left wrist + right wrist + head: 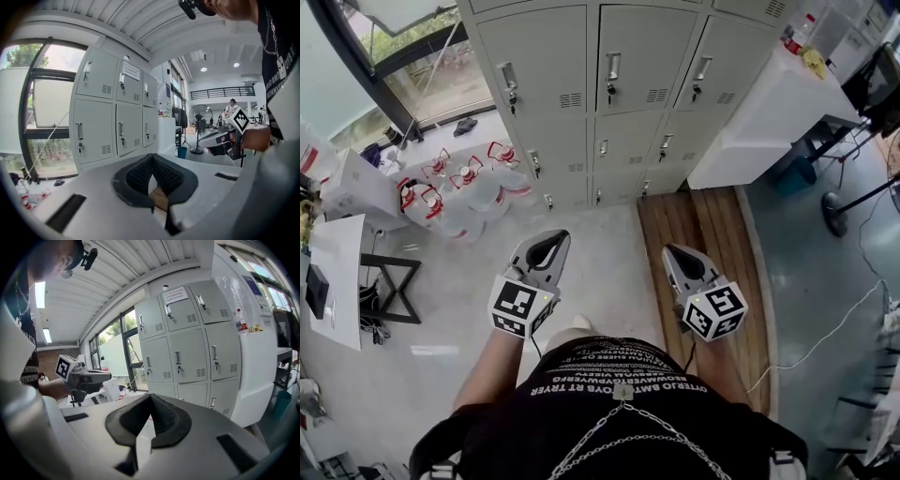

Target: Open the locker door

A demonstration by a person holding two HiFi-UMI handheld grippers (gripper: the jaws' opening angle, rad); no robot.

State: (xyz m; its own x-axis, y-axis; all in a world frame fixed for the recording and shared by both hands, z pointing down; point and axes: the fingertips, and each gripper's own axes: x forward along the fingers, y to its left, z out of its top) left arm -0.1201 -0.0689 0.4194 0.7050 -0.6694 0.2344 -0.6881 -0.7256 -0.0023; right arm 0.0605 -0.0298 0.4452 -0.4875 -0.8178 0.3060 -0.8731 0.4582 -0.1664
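A grey bank of lockers (609, 94) stands ahead with every door closed; each door has a small metal handle (612, 67). Both grippers are held at waist height, well short of the lockers and touching nothing. My left gripper (553, 236) points at the lower left doors, jaws shut and empty. My right gripper (671, 251) is also shut and empty. In the left gripper view the gripper (151, 158) faces the lockers (117, 122), with the right gripper (220, 139) beside it. In the right gripper view the gripper (150, 398) faces the lockers (187, 348).
Several large water jugs (459, 192) sit on the floor left of the lockers, under a window. A white counter (769, 112) juts out at the right. A wooden platform (703, 244) lies before it. A small table (337, 272) stands at the left, and a cable (825, 337) crosses the floor at the right.
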